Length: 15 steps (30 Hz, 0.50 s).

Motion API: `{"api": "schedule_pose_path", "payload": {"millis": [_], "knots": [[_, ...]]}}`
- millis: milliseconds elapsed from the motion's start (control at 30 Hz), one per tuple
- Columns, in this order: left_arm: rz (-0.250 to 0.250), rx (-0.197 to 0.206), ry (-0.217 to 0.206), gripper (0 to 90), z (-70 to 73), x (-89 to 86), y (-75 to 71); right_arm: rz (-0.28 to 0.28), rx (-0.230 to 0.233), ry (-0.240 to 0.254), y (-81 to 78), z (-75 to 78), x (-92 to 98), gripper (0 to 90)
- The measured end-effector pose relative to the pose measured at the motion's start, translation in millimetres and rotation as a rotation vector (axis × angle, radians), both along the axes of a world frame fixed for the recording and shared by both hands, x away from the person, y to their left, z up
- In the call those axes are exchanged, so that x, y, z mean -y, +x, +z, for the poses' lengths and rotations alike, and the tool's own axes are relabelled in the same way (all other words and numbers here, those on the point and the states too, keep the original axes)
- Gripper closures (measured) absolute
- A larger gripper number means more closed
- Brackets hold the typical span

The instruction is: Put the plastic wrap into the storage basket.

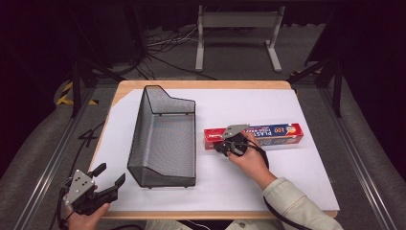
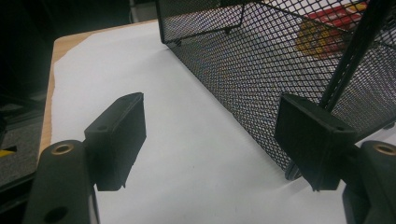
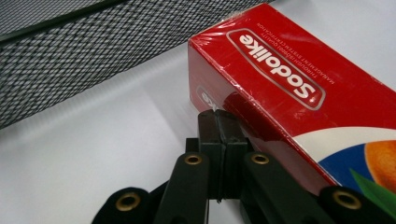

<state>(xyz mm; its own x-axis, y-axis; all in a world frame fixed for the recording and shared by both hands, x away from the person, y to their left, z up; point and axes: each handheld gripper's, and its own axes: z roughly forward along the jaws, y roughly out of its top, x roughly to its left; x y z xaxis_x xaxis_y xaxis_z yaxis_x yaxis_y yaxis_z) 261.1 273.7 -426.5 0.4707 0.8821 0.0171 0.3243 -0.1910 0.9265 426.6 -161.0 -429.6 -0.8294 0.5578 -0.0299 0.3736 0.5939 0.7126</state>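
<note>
Right claw at box end
Right claw [image 3: 219, 122] is pressed together against the red box [image 1: 268, 134] (nothing clamped); left claw [image 2: 210, 135] is held apart beside the mesh basket [image 1: 165, 139].

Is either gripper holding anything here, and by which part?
Nothing held: right gripper shut empty against the red box; left gripper open beside the mesh basket.

High view overhead, facing forward-down; both gripper views low, close, sharing the mesh basket [image 2: 280, 60] and white sheet [image 3: 84, 154].
</note>
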Motion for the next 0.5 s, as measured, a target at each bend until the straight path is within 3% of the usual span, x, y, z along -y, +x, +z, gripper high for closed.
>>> {"api": "schedule_pose_path", "payload": {"millis": [300,400,500], "knots": [[-0.001,0.002,0.001,25.8,0.4,0.1,-0.6,-0.045,0.037,-0.019,16.1,-0.4,-5.1,90.0],[0.0,0.001,-0.002,25.8,0.4,-0.2,-0.8,-0.064,0.032,-0.003,20.6,-1.5,-4.6,90.0],[-0.001,0.003,-0.003,25.8,0.1,-0.4,-0.6,-0.061,0.029,-0.02,19.5,-0.8,-4.8,90.0]]}}
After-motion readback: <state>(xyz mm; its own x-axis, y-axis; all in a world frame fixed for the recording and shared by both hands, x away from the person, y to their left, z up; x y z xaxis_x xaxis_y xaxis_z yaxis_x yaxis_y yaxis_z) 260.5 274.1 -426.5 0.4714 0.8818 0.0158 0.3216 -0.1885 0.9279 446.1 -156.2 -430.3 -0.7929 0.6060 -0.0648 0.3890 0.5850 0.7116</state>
